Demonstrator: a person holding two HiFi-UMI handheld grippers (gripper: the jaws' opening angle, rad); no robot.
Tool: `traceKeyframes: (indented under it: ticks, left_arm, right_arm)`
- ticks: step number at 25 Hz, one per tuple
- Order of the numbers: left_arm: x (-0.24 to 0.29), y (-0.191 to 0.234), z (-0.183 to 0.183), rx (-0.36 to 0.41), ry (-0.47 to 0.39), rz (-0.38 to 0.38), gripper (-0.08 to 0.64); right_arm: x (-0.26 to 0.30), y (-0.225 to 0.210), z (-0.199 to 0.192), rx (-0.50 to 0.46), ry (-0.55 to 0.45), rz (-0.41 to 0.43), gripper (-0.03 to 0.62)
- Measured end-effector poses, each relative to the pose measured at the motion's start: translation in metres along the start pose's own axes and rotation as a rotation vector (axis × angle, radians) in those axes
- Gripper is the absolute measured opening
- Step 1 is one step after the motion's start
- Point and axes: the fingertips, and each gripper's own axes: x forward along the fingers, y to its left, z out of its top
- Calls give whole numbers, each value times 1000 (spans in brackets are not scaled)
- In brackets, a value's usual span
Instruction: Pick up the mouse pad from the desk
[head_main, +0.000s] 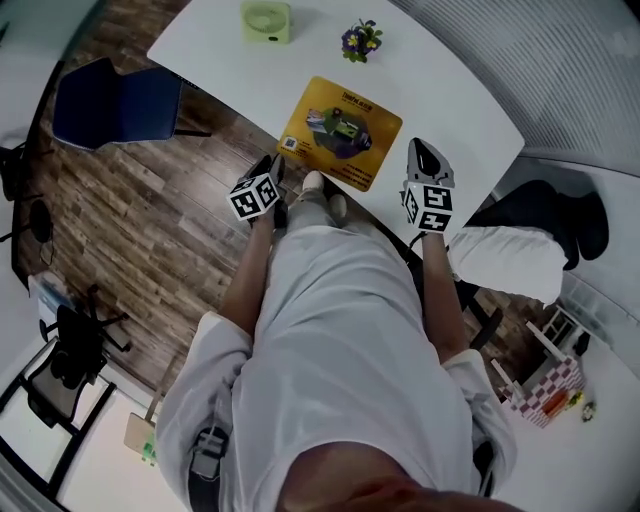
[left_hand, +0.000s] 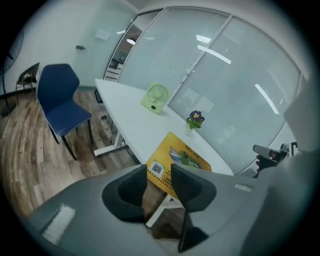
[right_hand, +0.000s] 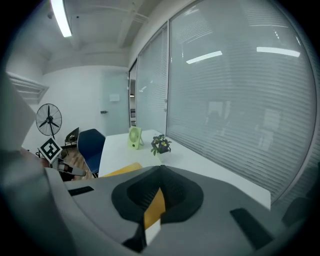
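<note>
Hovering at desk (head_main: 450, 95) edge — left gripper (left_hand: 159, 170) jaws apart, right gripper (right_hand: 160, 172) jaws together — mouse pad (head_main: 340, 130) untouched.

Head view steeply down, gripper views forward, sharing desk (head_main: 210, 40)

A white desk (head_main: 440, 90) carries a small pale-green fan (head_main: 266, 21) near its left end, upright and close to the edge that runs along the glass wall. A little potted plant with purple flowers (head_main: 361, 40) stands to the right of the fan, near that same edge, apart from it. Slatted blinds (right_hand: 240, 90) cover the glass behind that edge. A blue chair (head_main: 115, 103) stands on the wooden floor (head_main: 150, 230), off the desk's left end. Beyond it, against the white wall, is a standing fan (right_hand: 48, 120). A red-and-white chequered box (head_main: 548, 390) lies on the floor past the desk's right end.
</note>
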Motion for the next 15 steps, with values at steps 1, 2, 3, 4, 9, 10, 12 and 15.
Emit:
traceKeyframes:
  ticks: [1, 2, 3, 4, 9, 10, 12, 15]
  left_arm:
    - [8, 3, -3, -28, 20, -7, 167]
    - [14, 6, -5, -58, 34, -9, 207]
    - [20, 10, -7, -93, 43, -10, 237]
    - [25, 13, -9, -133, 49, -15, 265]
    - [48, 19, -14, -270, 76, -69, 359]
    - [52, 19, -15, -287, 83, -76, 371]
    - [59, 20, -15, -333, 92, -90, 385]
    - [67, 17, -16, -375, 104, -116, 390]
  right_arm:
    - [9, -3, -7, 7, 20, 1, 2]
    - [17, -5, -13, 16, 39, 1, 3]
    - [24, -7, -19, 24, 57, -1, 3]
    - [29, -10, -24, 28, 72, -3, 3]
    - [49, -20, -34, 42, 125, -15, 14]
    - [52, -21, -36, 46, 137, -16, 22]
    - [59, -22, -42, 51, 172, -13, 63]
    - [73, -22, -58, 35, 251, 13, 164]
